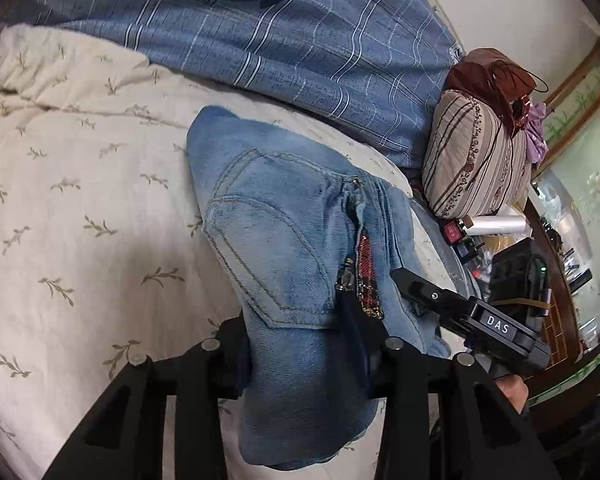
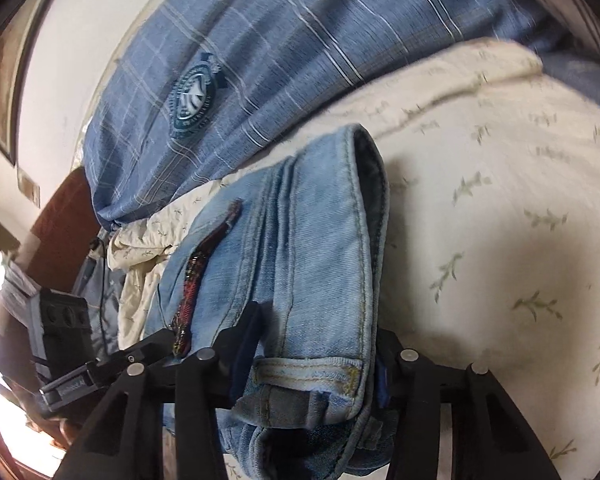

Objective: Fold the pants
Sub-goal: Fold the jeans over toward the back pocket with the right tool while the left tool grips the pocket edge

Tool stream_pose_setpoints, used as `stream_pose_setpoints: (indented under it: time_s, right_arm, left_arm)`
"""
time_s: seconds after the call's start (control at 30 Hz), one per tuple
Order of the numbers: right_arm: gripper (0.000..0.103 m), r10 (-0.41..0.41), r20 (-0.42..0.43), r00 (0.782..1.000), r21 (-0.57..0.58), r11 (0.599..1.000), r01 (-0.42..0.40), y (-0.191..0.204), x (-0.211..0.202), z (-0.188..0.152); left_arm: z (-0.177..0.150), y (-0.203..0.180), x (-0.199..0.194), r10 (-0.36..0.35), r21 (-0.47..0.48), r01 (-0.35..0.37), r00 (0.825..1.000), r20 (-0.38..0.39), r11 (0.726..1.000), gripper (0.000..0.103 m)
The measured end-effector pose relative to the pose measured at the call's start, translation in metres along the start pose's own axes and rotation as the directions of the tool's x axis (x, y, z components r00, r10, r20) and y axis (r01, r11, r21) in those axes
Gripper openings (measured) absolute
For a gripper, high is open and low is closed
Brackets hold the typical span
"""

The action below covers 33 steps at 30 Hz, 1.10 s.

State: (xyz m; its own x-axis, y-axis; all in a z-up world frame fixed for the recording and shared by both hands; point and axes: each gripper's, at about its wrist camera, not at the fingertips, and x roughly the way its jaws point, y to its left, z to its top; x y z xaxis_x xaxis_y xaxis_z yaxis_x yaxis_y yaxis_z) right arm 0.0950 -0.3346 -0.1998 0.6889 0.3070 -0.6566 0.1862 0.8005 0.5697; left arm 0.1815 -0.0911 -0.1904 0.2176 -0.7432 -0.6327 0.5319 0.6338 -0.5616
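The pants are light blue jeans (image 1: 284, 240) folded into a thick bundle on a cream bedspread with a leaf print (image 1: 68, 184). A back pocket and a red plaid trim face up. My left gripper (image 1: 300, 344) is shut on the near end of the bundle. The right gripper (image 1: 420, 292) shows at the bundle's right side in the left wrist view. In the right wrist view my right gripper (image 2: 312, 344) is shut on the jeans (image 2: 308, 240) near the waistband and a belt loop. The left gripper (image 2: 140, 352) shows at lower left there.
A blue plaid quilt (image 1: 300, 40) with a round emblem lies at the back of the bed. A striped pillow (image 1: 472, 160) with a brown bag on it sits at the right. Small items and a wooden cabinet (image 1: 556, 300) stand beyond the bed's right edge.
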Motion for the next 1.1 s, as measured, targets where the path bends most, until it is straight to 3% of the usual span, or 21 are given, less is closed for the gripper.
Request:
stream_pose_setpoints:
  time_s: [0.53,0.83,0.97,1.1]
  right_arm:
    - [0.044,0.009,0.16,0.987,-0.172,0.985,0.019,0.058,-0.013,0.011]
    - [0.044,0.045,0.214,0.976,-0.244,0.97,0.008,0.093,-0.006,0.019]
    - [0.044,0.048,0.207,0.977,-0.254,0.967,0.006,0.1,0.006,0.022]
    - [0.044,-0.002,0.146,0.989,-0.254,0.966,0.039,0.095,0.031,0.022]
  left_arm:
    - [0.01,-0.012,-0.042,0.067,0.064,-0.076,0.988,0.14,0.995,0.037]
    - [0.017,-0.014,-0.071,0.138,0.075,-0.164,0.952,0.272,0.984,0.037]
    - [0.019,-0.005,-0.069,0.175,0.063,-0.198,0.946,0.272,0.978,0.037]
    - [0.02,0.014,-0.051,0.219,0.015,-0.226,0.956,0.193,0.974,0.037]
